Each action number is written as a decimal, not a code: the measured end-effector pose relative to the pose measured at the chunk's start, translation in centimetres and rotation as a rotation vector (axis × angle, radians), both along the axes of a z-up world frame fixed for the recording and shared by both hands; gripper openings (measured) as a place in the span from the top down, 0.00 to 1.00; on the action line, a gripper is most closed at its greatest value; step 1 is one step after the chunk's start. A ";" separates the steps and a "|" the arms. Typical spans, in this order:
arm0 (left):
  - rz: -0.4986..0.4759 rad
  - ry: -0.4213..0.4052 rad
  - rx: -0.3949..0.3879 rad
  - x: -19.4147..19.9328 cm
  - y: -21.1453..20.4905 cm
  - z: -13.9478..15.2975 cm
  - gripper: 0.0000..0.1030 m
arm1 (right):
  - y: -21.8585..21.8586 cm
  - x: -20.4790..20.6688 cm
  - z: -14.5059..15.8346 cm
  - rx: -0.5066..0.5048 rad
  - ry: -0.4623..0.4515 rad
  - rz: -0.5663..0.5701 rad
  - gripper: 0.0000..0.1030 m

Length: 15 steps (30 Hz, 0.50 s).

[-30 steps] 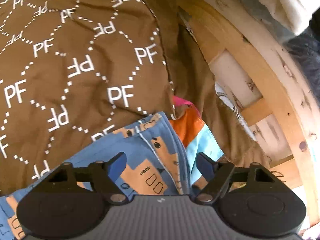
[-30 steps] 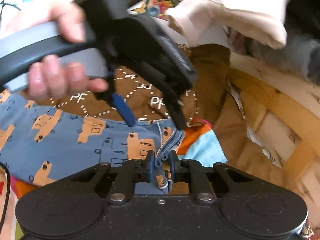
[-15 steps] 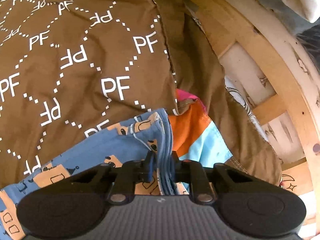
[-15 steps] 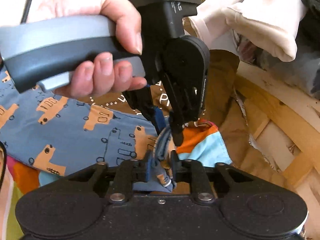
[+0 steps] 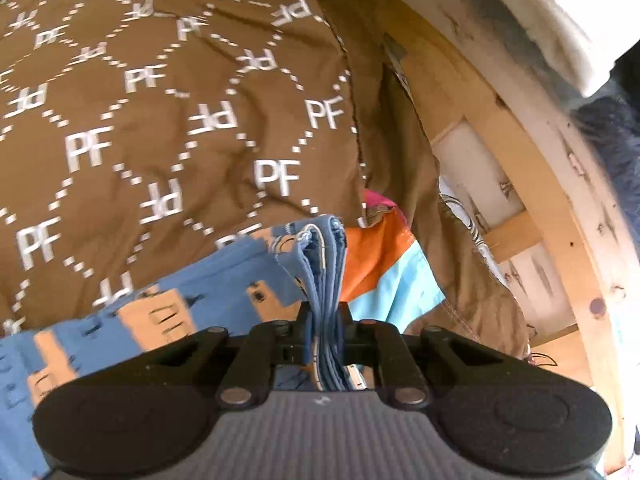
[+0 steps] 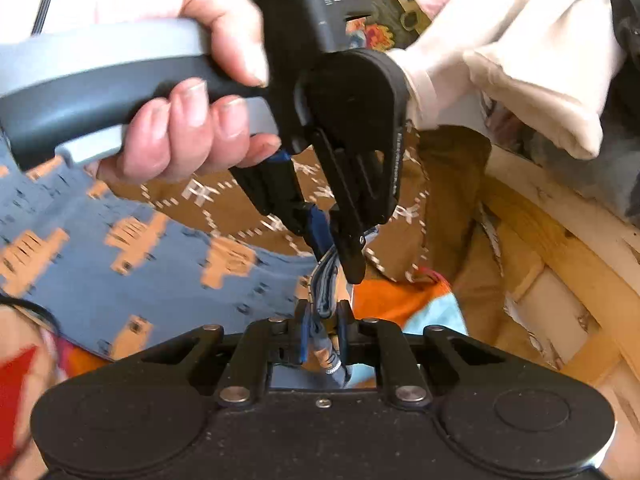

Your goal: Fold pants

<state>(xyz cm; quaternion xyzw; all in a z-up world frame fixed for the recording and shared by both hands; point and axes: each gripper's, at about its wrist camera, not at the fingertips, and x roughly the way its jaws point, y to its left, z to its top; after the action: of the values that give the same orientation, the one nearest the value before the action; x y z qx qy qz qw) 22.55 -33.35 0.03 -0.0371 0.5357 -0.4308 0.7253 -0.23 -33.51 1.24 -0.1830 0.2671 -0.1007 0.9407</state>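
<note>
The blue pants (image 5: 224, 280) with orange truck prints lie over a brown "PF" patterned cover (image 5: 168, 120). My left gripper (image 5: 325, 320) is shut on a bunched edge of the pants. In the right wrist view the pants (image 6: 160, 276) spread to the left, and my right gripper (image 6: 323, 316) is shut on the same bunched edge. The left gripper (image 6: 340, 260), held in a hand, pinches that edge just above the right one.
An orange and light-blue cloth (image 5: 384, 272) lies under the pants' edge. A wooden frame (image 5: 540, 208) curves along the right. A cream cloth (image 6: 520, 64) hangs at the upper right.
My left gripper closed on the pants' edge beside the right gripper. Both now lift the bunched edge slightly; the cloth has gathered into folds between the fingers.
</note>
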 end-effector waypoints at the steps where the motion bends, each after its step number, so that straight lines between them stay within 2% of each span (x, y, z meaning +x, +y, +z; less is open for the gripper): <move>1: 0.008 0.004 -0.008 0.0 0.8 0.1 0.88 | 0.4 -0.1 0.3 0.017 -0.003 0.009 0.86; 8: 0.069 0.005 -0.028 -0.4 7.0 0.6 0.88 | 3.6 -0.6 1.7 0.139 -0.001 0.094 0.87; 15: 0.122 0.008 0.026 -0.6 12.7 -0.5 0.88 | 7.3 0.1 1.2 0.227 0.065 0.232 0.87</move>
<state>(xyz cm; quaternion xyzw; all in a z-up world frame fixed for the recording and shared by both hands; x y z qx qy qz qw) 21.97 -20.61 -0.47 -0.0619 0.5409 -0.3787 0.7484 -0.17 -26.21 2.46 -0.1085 0.2840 0.0455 0.9516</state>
